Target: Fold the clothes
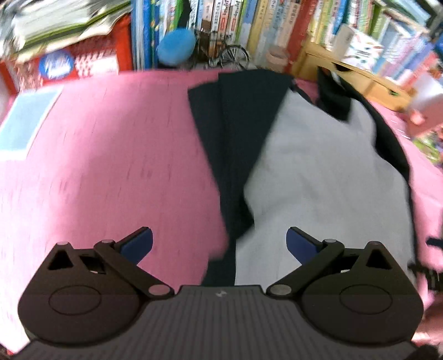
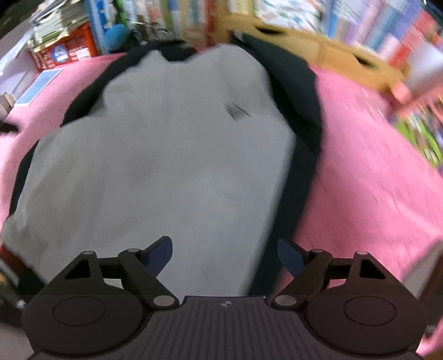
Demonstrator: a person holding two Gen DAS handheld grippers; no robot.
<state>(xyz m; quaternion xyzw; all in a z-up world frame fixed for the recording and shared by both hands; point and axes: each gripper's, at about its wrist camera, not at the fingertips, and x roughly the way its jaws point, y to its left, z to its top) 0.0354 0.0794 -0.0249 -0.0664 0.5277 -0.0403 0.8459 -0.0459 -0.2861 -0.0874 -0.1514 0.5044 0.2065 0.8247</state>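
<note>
A grey garment with dark navy sleeves and trim [image 1: 313, 171] lies on the pink cloth-covered table [image 1: 110, 166]. One navy sleeve [image 1: 232, 144] is folded along its left side. My left gripper [image 1: 218, 245] is open and empty, hovering over the garment's near left edge. In the right wrist view the grey body [image 2: 166, 166] fills the middle, with a navy band [image 2: 299, 138] down its right side. My right gripper [image 2: 224, 259] is open and empty above the garment's near right edge. Both views are motion-blurred.
Shelves of books [image 1: 249, 25] stand behind the table. A red box [image 1: 72, 63] with stacked papers, a blue ball [image 1: 175, 49], a small model bicycle [image 1: 227, 55] and a wooden drawer box [image 1: 357, 74] line the back edge. A light blue card [image 1: 27, 121] lies at the left.
</note>
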